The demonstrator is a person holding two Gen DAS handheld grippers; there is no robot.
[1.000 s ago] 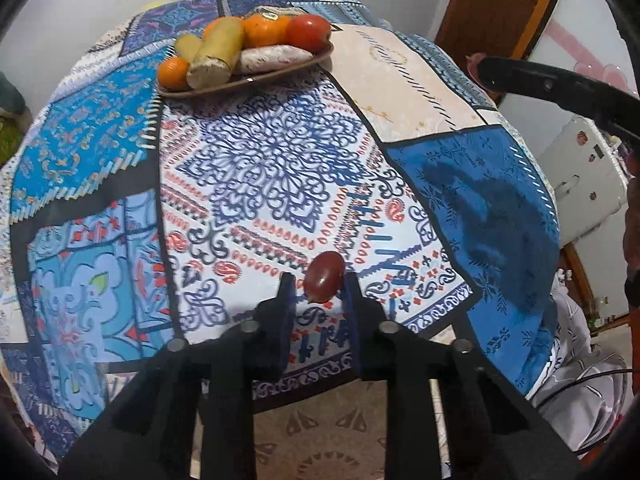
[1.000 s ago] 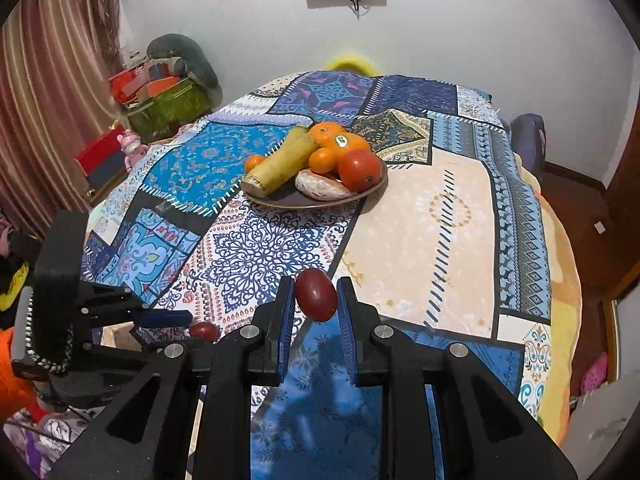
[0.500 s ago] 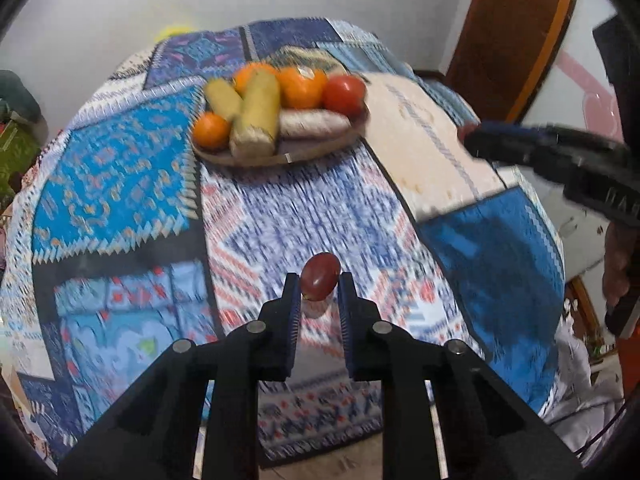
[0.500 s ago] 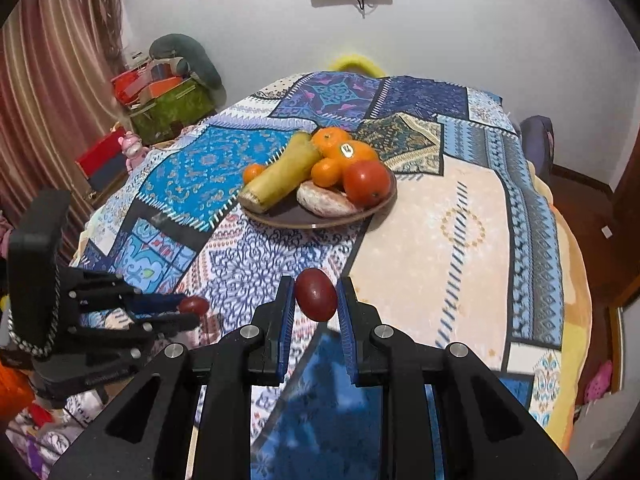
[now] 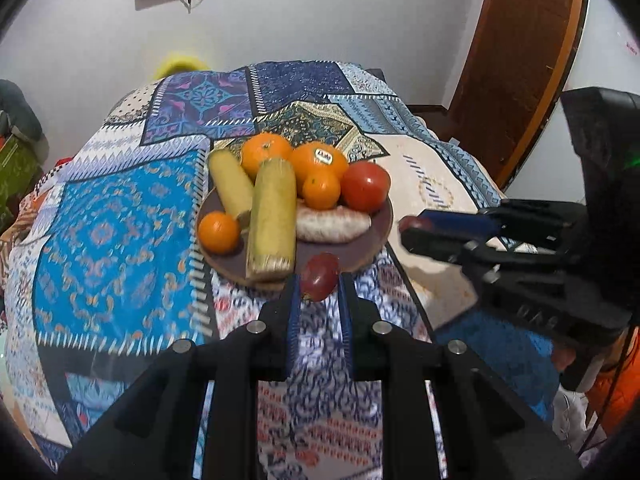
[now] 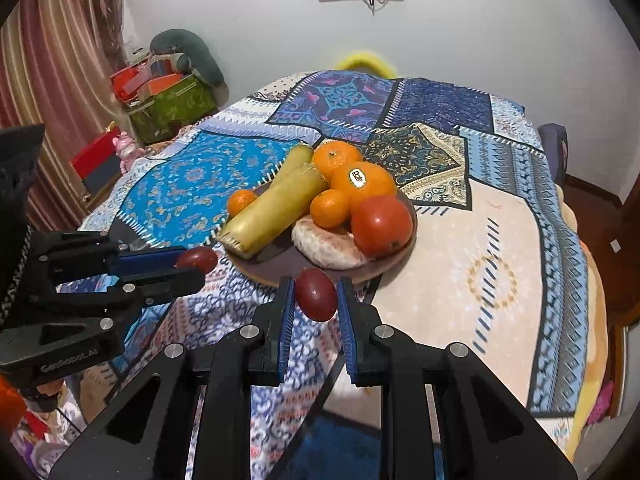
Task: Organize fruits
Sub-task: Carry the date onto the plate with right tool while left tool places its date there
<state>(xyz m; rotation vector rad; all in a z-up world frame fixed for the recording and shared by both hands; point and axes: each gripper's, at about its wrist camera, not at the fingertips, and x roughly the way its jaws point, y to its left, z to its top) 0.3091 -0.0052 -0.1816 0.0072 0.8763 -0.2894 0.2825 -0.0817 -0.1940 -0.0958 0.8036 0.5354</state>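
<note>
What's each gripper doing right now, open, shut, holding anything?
Left gripper: shut on a small dark red fruit.
Right gripper: shut on another small dark red fruit.

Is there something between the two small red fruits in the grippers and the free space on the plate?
Nothing visible. The left gripper and right gripper each hold a red fruit at the plate near rim, where bare surface shows.
</note>
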